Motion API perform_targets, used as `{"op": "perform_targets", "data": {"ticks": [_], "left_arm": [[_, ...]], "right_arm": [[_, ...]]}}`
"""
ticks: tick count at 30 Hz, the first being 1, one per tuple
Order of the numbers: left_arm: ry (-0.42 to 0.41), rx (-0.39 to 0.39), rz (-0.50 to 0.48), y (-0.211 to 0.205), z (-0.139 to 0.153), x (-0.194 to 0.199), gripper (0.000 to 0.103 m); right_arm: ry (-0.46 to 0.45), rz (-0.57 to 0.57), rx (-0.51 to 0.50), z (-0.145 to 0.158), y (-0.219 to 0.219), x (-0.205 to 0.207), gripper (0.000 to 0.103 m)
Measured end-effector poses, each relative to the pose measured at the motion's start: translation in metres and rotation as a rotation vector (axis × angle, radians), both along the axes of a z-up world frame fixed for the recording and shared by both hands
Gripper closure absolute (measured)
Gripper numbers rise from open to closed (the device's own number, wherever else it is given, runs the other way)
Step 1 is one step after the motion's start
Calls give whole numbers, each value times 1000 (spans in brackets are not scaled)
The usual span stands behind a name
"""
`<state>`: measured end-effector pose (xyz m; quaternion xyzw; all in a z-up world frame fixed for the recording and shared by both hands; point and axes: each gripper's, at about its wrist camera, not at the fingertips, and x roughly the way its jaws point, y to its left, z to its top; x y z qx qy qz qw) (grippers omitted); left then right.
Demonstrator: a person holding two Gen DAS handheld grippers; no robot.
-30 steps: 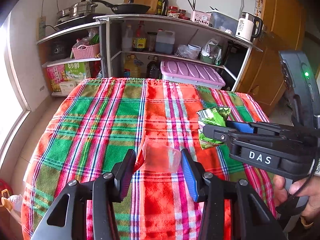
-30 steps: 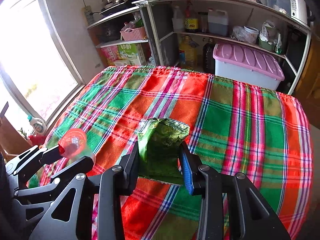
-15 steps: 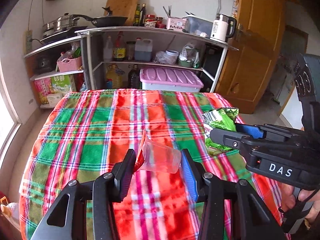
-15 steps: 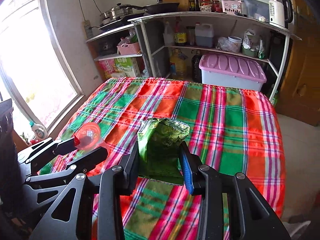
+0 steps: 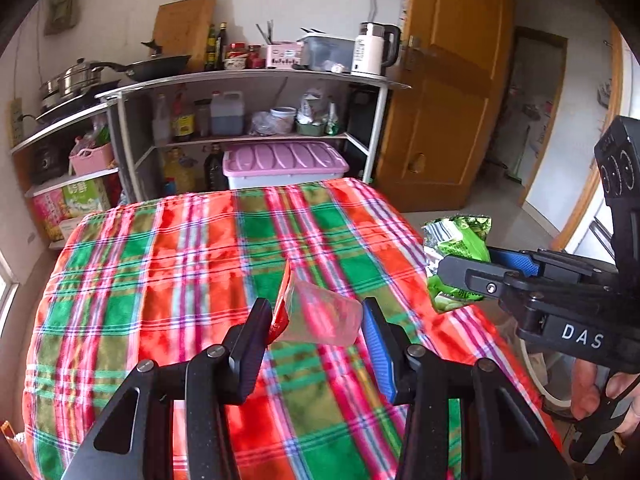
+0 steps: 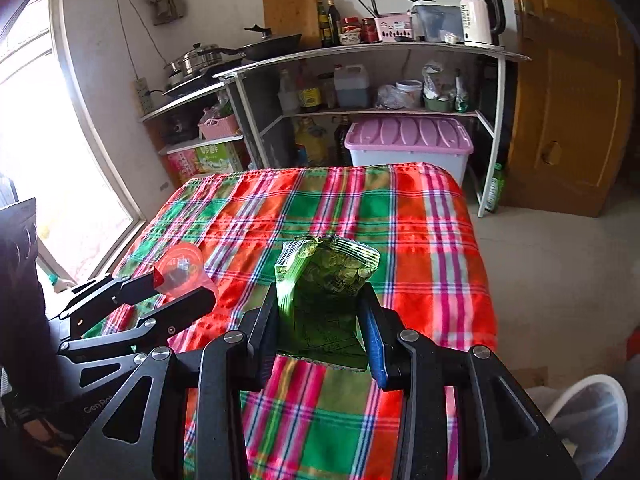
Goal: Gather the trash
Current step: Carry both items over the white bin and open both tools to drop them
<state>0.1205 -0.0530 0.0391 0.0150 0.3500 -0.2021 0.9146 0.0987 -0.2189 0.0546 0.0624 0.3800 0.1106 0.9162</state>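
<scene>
My left gripper (image 5: 316, 320) is shut on a clear plastic cup (image 5: 320, 316) with a red rim, held on its side above the plaid tablecloth (image 5: 180, 264). It also shows in the right wrist view (image 6: 180, 272) at the left. My right gripper (image 6: 324, 316) is shut on a green snack bag (image 6: 326, 280), held upright above the cloth. In the left wrist view the bag (image 5: 456, 244) hangs past the table's right edge in the right gripper (image 5: 472, 268).
A metal shelf unit (image 6: 360, 60) with bottles, pans and a kettle stands behind the table. A pink-lidded storage bin (image 6: 404, 140) sits under it. A wooden door (image 6: 568, 92) is at the right. A white-rimmed bin (image 6: 588, 412) stands on the floor at lower right.
Both grippers have risen and pulled back to the right, still holding the cup and the bag. The table looks farther off and the door and floor have come into view.
</scene>
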Motion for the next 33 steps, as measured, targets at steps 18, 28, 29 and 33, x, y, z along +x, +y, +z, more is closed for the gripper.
{"op": "perform_targets", "data": {"ticks": [18, 28, 29, 33], "left_arm": [[-31, 1, -215, -108, 12, -47, 57], [-15, -13, -357, -189, 7, -71, 57], [-9, -13, -370, -196, 5, -73, 57], [28, -12, -440, -236, -9, -85, 56]], "right_arm": [[-56, -200, -7, 21, -95, -89, 65], [-50, -359, -31, 17, -171, -144, 65], [-46, -373, -35, 15, -178, -149, 65], [-16, -440, -68, 1, -206, -170, 65]]}}
